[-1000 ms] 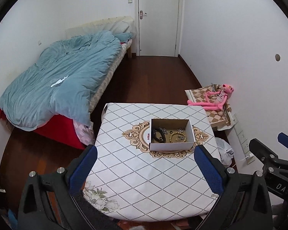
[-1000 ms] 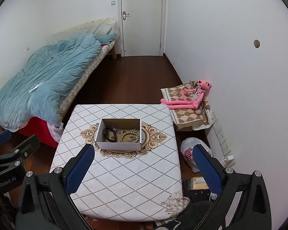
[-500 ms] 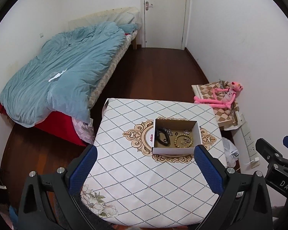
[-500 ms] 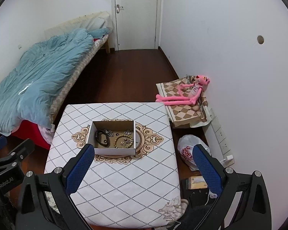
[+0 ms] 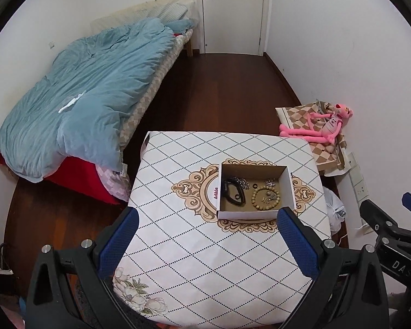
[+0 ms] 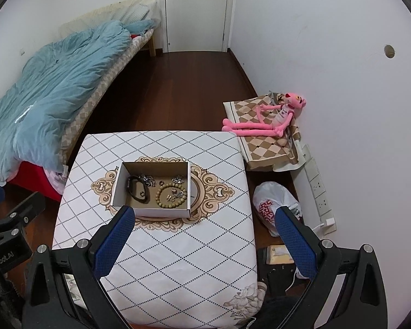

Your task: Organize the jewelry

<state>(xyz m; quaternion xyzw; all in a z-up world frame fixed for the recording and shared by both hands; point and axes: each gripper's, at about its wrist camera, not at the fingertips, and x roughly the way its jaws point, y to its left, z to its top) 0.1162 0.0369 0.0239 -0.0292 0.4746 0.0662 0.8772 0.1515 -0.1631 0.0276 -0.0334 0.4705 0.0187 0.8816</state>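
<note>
Both grippers have risen and tipped downward since a second ago, so the table [image 6: 156, 260] fills more of each view. The left gripper [image 5: 207, 223] and right gripper [image 6: 202, 220] hang above it with jaws spread wide, holding nothing. The cardboard box [image 6: 150, 209] sits at the table's centre; inside, a black band [image 6: 137, 189] lies at 9 o'clock, a bead bracelet [image 6: 171, 195] at 3 o'clock.

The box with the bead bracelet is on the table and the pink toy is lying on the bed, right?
Not quite. The box with the bead bracelet is on the table, but the pink toy lies on a checkered cushion by the wall, as the right wrist view shows.
</note>
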